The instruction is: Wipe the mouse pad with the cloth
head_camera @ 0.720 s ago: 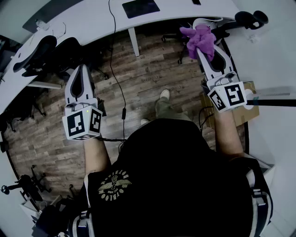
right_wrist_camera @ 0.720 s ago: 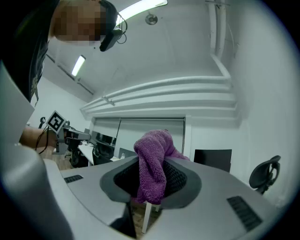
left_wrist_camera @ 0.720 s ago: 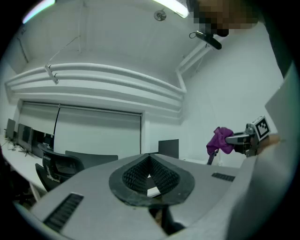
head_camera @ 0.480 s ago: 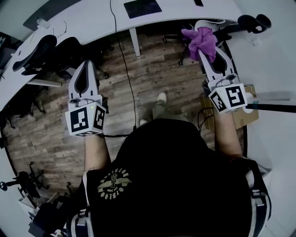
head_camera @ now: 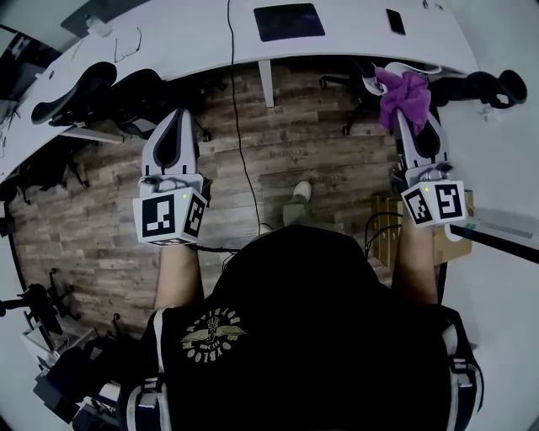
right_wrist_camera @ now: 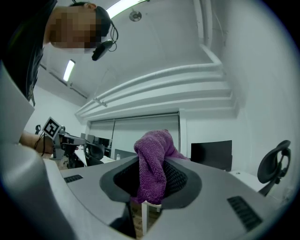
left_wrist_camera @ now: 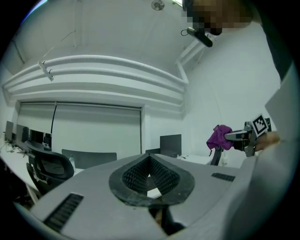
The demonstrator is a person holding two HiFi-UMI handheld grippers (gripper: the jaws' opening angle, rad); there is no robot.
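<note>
The dark mouse pad (head_camera: 289,21) lies on the white desk (head_camera: 194,38) at the far side of the head view. My right gripper (head_camera: 404,99) is held in the air short of the desk's right end, shut on a purple cloth (head_camera: 405,88). That cloth (right_wrist_camera: 152,171) hangs bunched between its jaws in the right gripper view. My left gripper (head_camera: 178,114) hovers over the wooden floor to the left, shut with nothing in it. Its pads (left_wrist_camera: 136,176) meet at the tip in the left gripper view.
Black office chairs (head_camera: 80,93) stand under the desk at left, and another chair (head_camera: 497,87) at right. A cable (head_camera: 240,109) hangs from the desk to the floor. A phone (head_camera: 394,21) lies right of the pad. A cardboard box (head_camera: 450,240) sits by my right arm.
Both grippers have shifted to the right in the head view, and the desk with the mouse pad now sits more centred. The right gripper still holds the cloth.
</note>
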